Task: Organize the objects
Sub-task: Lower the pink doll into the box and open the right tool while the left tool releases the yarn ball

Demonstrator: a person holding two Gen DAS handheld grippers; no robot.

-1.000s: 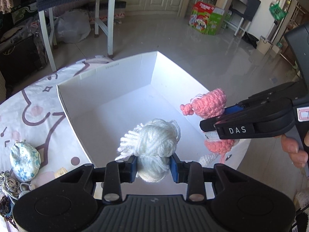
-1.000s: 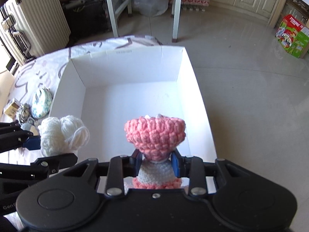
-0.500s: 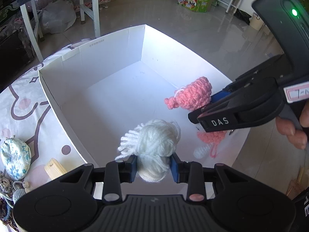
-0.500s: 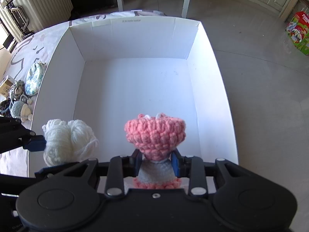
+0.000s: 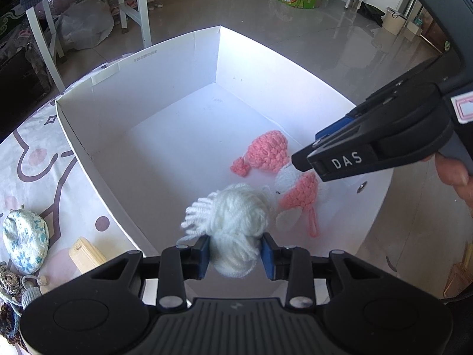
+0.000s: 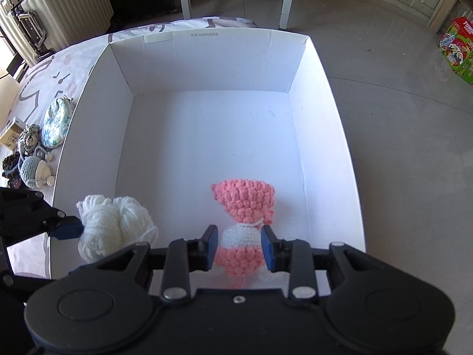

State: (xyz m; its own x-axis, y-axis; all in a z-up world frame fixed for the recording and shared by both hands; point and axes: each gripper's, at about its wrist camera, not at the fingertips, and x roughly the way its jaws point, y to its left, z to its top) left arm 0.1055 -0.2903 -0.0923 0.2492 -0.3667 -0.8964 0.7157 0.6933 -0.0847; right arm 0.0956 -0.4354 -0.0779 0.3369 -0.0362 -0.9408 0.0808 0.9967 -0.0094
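The left gripper (image 5: 235, 253) has the white yarn ball (image 5: 236, 222) between its blue pads, the jaws opening. The right gripper (image 6: 239, 247) is closed on the pink and white crochet doll (image 6: 244, 222) (its pink cap ahead of the fingertips). Both toys sit low inside the white box (image 6: 207, 56), near its front wall. Left of the box lies a flowered pouch (image 6: 56, 124) on the patterned cloth (image 5: 32, 153).

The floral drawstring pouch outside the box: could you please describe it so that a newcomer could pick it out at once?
Start at the big white cardboard box on the patterned tablecloth. Just outside its left wall lies a row of small items; the floral drawstring pouch is the farthest and plumpest. Unlike its crocheted neighbours, it is smooth white fabric printed with blue-green flowers.
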